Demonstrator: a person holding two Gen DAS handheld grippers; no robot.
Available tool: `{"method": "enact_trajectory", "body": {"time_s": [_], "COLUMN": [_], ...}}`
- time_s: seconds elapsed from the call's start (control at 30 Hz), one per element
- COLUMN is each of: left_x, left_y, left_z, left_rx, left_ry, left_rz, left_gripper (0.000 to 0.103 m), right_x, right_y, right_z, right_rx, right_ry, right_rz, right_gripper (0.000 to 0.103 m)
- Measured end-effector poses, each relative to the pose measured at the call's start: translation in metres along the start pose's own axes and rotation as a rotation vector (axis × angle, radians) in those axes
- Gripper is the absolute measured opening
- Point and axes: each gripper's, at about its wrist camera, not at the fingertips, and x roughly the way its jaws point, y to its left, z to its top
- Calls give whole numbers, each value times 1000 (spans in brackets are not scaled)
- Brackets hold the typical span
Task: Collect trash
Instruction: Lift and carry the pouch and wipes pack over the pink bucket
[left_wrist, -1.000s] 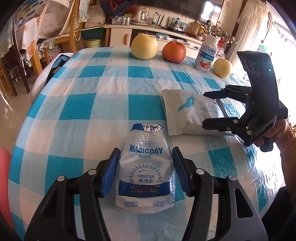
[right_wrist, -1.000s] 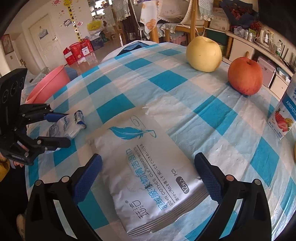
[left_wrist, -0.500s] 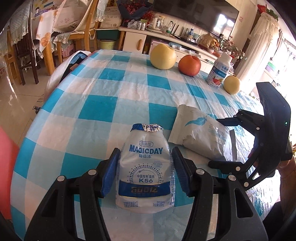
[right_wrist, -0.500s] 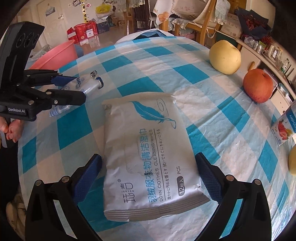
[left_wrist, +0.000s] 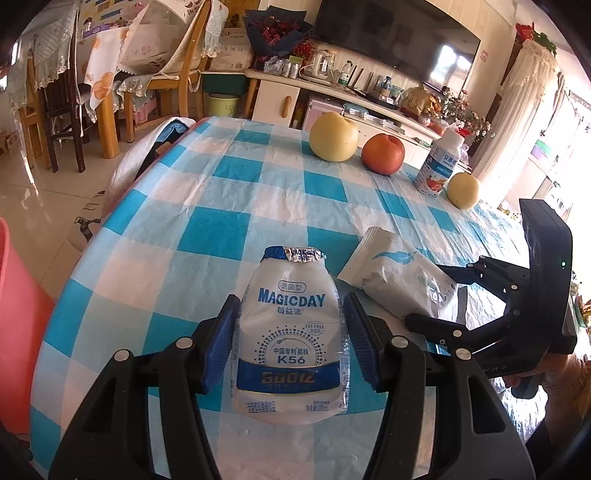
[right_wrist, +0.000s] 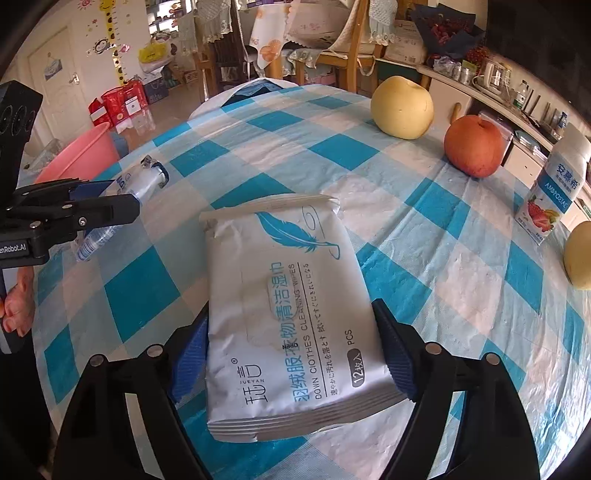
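Observation:
My left gripper (left_wrist: 290, 343) is shut on a white and blue MAGICDAY drink bottle (left_wrist: 290, 339) and holds it lifted above the checked table (left_wrist: 221, 199). My right gripper (right_wrist: 291, 350) is shut on a white wet-wipes packet (right_wrist: 291, 295) with a blue feather print, lifted off the cloth. The packet (left_wrist: 399, 280) and right gripper (left_wrist: 432, 299) show at the right of the left wrist view. The bottle (right_wrist: 136, 184) and left gripper (right_wrist: 110, 206) show at the left of the right wrist view.
A yellow pear (right_wrist: 402, 107), a red apple (right_wrist: 474, 146), a yogurt bottle (right_wrist: 554, 192) and another pear (right_wrist: 580, 254) stand at the table's far side. A pink basin (right_wrist: 79, 151) sits on the floor left of the table. Chairs (left_wrist: 177, 74) stand beyond.
Both grippers have risen with their loads. The right gripper has closed on the wipes packet and lifted it; the left has lifted the bottle off the table.

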Motion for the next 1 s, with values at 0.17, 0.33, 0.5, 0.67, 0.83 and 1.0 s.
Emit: {"method": "enact_trajectory", "body": {"time_s": [0.17,0.33,0.5,0.67,0.83,1.0], "left_x": [-9,-20,-30,-44,-58,-73], "left_y": [6,11,18,28,43,60], "left_z": [1,4,7,7,9,9], "left_rx": [-12,-21,-36,-64,-110,-156], "left_ry": [-32,-71,-106,-149,-189,-242], "left_rz": [9,10,10,7,15,25], "left_gripper": [59,59,59,59,59,59], "right_x": [-3,-9,-25,-40,-51,-58], "right_y": [2,2,5,10,26,47], "right_z": [-3,-9,-12,-12,-7,7], "right_rx": [60,122,188,252,277,281], "right_ry": [-25,-49,-85,-114,-138,-163], "right_rz": [-52,-93,-114,-104,-78,-44], "right_gripper": [80,79,79,79,79,80]}}
